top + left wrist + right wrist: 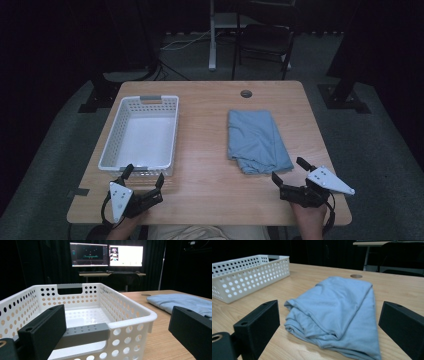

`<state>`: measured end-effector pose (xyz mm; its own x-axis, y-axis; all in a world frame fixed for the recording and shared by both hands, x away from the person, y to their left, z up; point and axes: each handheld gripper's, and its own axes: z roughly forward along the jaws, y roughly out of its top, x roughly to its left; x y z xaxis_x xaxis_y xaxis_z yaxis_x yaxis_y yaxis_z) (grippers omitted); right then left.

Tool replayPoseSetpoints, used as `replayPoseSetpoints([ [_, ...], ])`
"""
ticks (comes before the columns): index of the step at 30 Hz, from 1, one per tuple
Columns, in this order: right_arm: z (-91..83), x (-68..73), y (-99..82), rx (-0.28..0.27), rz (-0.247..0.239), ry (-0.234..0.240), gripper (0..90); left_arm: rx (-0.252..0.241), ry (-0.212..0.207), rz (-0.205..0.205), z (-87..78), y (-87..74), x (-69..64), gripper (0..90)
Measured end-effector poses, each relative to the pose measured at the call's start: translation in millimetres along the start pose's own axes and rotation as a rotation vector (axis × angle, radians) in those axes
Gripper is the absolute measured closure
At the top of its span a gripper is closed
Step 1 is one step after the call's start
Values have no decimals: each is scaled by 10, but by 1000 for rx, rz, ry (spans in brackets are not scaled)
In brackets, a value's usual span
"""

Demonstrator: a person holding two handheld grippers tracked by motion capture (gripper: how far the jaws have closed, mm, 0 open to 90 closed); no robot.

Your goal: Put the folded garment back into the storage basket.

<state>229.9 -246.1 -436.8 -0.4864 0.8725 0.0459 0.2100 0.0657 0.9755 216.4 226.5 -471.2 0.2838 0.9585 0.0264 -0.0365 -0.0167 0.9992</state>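
Note:
A folded light blue cloth (257,140) lies right of the table's middle, and the right gripper view has the cloth (337,315) just beyond its jaws. An empty white perforated basket (141,134) with grey handles sits on the left; its near wall (130,322) stands right in front of the left jaws. My left gripper (144,177) is open near the front edge, just before the basket's near end. My right gripper (291,170) is open too, at the cloth's near right corner, apart from it.
The wooden table (205,190) has a round cable hole (246,93) at the back. Behind it stand a dark chair (264,40) and a desk leg (213,35). Two lit monitors (106,254) sit on a far desk.

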Motion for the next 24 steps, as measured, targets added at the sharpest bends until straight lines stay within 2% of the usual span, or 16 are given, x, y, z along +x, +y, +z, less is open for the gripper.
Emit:
replayPoseSetpoints([
  [6,-77,-33,157,-27,-10,-7,32,-5,1,-1,-2,-2,-2,26],
  [10,-67,-72,251,-23,-3,-7,42,-6,1,-1,-3,-2,-2,26],
  [18,-94,-108,437,-48,-26,-18,42,-6,1,-1,-2,-2,-2,26],
  [24,-97,-184,555,-47,-11,-10,42,-6,1,-1,-2,-2,-2,26],
])
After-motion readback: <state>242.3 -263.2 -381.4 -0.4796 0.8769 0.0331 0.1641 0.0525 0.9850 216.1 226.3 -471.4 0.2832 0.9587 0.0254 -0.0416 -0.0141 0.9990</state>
